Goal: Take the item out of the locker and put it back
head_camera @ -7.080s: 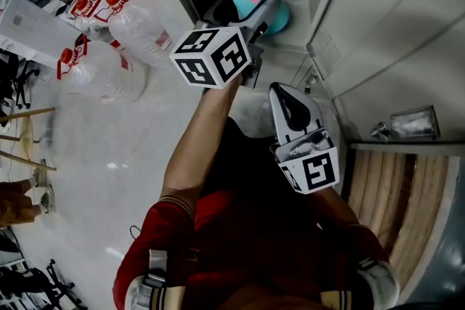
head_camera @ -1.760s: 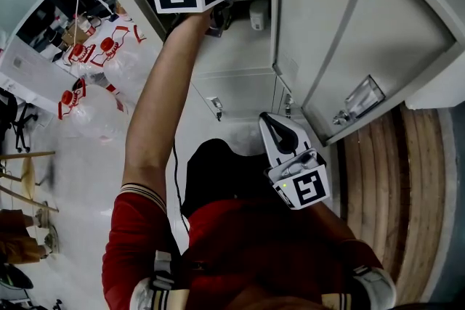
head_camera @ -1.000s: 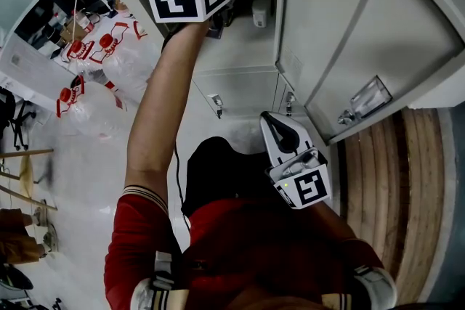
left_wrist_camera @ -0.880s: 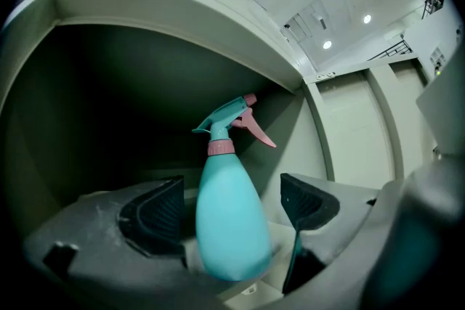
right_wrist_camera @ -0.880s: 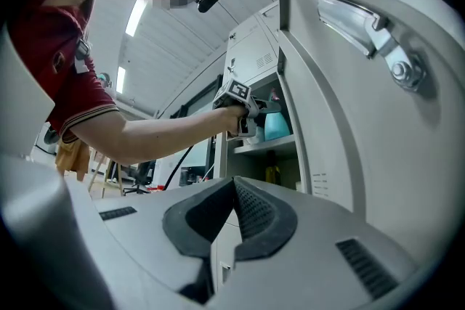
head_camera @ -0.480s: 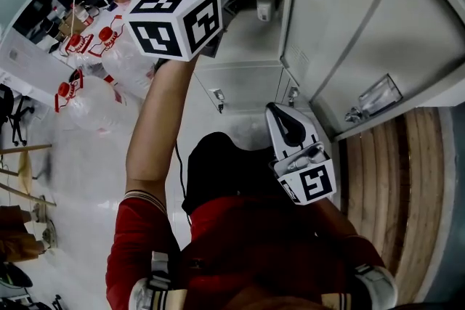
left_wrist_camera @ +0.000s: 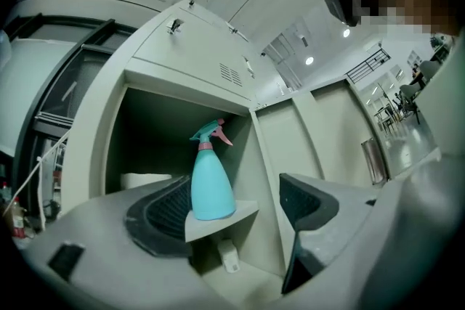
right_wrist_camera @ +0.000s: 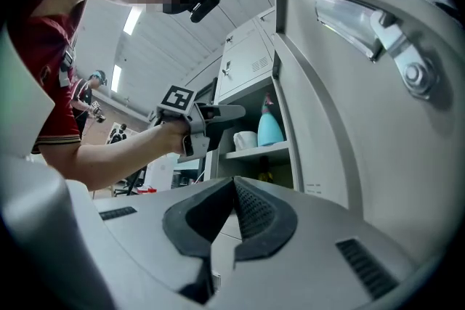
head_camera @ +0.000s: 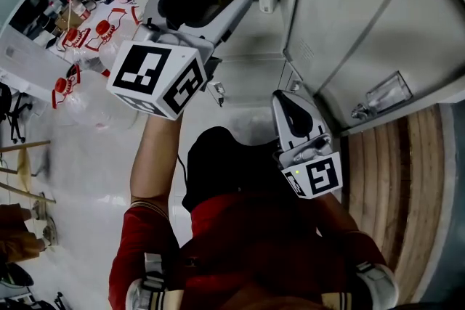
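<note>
Locker shelf (left_wrist_camera: 218, 223) holds spray bottle (left_wrist_camera: 211, 185), head view cropping it; left gripper (left_wrist_camera: 240, 205) wide, empty; right gripper (right_wrist_camera: 232, 218) closed.

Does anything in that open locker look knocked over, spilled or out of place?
Nothing stands out. The spray bottle stands upright on the shelf, near its front edge; no spill shows.

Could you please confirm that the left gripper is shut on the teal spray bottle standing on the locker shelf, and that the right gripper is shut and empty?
Not quite: the left gripper is open, its jaws apart and clear of the spray bottle, as the left gripper view shows. The bottle does stand on the locker shelf, and the right gripper is shut and empty.
</note>
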A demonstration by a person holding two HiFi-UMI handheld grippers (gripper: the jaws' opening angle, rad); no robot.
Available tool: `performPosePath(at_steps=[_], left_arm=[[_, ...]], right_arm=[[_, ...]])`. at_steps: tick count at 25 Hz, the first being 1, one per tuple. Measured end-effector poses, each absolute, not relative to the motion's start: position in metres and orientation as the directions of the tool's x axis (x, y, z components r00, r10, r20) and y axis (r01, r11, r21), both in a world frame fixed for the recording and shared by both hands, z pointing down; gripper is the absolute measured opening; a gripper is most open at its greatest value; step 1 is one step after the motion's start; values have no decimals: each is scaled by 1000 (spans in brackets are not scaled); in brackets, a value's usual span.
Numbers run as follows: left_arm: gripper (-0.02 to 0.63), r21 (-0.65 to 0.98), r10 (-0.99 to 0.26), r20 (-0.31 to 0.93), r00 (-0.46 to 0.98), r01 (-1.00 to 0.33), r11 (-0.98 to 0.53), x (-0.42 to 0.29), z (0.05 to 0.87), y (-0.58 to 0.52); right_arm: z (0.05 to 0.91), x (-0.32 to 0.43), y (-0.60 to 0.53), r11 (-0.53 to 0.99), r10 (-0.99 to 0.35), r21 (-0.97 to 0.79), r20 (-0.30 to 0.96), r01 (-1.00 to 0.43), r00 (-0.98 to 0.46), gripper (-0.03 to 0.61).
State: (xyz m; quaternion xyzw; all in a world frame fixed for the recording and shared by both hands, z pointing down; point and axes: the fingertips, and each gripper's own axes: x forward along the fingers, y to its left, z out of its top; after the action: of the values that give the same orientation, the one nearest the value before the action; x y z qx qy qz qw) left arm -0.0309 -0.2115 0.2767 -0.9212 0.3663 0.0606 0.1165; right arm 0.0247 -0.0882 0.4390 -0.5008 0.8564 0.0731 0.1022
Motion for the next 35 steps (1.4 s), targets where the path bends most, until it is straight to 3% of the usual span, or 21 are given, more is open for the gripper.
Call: performPosePath(at_steps=[12, 18, 27, 35], left_arm=[[336, -130, -662, -135, 738, -675, -726, -43, 351, -181], [266, -89, -672, -109, 733, -680, -728, -51, 385, -173], [100, -50, -714, -90, 695, -719, -693, -67, 422, -165], [20, -49, -725, -77, 684, -729, -683, -68, 431, -171]], right_arm=[[439, 14, -98, 496, -839, 28, -243, -868, -488, 0], [440, 9, -107, 496, -839, 23, -244, -868, -485, 0], [443, 4, -117, 495, -840, 10, -249, -869, -481, 0], [441, 7, -133, 487, -853, -9, -223, -874, -473, -2]])
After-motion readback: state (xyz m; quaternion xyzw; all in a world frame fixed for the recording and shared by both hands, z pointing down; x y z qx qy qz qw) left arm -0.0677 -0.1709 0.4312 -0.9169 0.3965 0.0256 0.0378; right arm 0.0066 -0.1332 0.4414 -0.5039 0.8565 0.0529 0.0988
